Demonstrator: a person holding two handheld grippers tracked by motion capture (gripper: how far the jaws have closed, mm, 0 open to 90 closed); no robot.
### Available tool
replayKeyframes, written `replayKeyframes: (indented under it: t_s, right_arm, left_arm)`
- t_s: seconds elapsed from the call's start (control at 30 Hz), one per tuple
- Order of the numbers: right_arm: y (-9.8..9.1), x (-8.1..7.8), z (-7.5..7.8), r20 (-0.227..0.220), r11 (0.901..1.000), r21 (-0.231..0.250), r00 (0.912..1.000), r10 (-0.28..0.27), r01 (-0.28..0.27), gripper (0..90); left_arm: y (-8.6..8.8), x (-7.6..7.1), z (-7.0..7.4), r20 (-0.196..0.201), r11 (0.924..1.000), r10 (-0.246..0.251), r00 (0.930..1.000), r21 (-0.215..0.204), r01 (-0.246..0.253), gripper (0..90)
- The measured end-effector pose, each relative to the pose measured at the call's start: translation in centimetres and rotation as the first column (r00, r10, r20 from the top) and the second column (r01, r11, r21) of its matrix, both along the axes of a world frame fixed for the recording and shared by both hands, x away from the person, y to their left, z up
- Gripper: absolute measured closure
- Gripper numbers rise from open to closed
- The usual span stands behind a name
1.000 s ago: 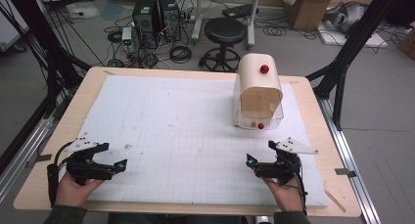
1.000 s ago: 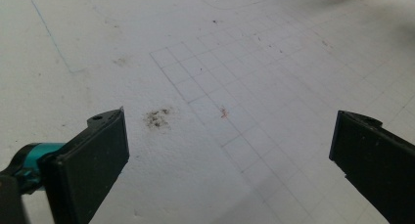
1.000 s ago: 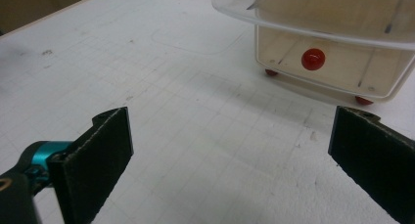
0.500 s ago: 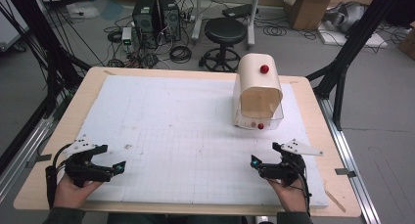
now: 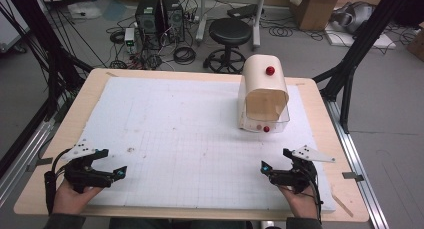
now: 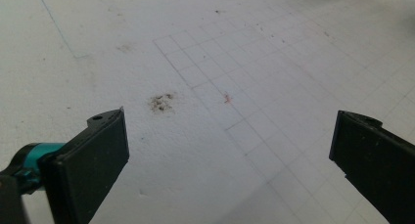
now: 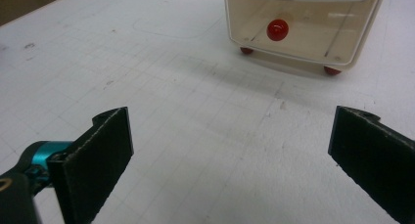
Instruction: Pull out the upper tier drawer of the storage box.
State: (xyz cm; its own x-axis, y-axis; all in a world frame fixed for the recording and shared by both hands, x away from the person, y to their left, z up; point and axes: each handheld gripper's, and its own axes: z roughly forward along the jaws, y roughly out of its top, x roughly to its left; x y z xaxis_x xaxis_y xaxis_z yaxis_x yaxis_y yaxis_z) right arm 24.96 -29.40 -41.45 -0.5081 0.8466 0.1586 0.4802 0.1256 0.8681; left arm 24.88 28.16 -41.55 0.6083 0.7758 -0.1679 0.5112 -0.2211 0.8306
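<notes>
A cream box [image 5: 264, 96] with a rounded top stands at the back right of the white gridded mat [image 5: 190, 124]. One red knob [image 5: 270, 70] sits on its top and another [image 5: 266, 129] low on its front. In the right gripper view the box [image 7: 298, 28] has a clear front with a red knob [image 7: 277, 29]. My left gripper [image 5: 112, 163] rests near the front left edge, open, over bare mat [image 6: 230, 136]. My right gripper [image 5: 275, 160] rests at the front right, open and empty [image 7: 230, 136], facing the box from a distance.
A brown stain [image 6: 161, 101] marks the mat ahead of the left gripper. The wooden table edge [image 5: 65, 124] frames the mat. Behind the table stand a black stool [image 5: 230, 34], computer towers [image 5: 160, 14] and loose cables on the floor.
The right hand has drifted slightly toward the near edge. The left hand has barely moved. Both grippers stay open.
</notes>
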Motion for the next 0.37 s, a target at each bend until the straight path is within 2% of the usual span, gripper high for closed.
replayKeyframes:
  t_s: [0.37]
  right_arm:
    - [-0.59,-0.40,-0.12,0.006,1.0000,0.005,1.0000,-0.002,0.002,1.8]
  left_arm:
    - [-0.03,0.14,-0.08,-0.002,1.0000,-0.005,1.0000,0.003,0.005,1.7]
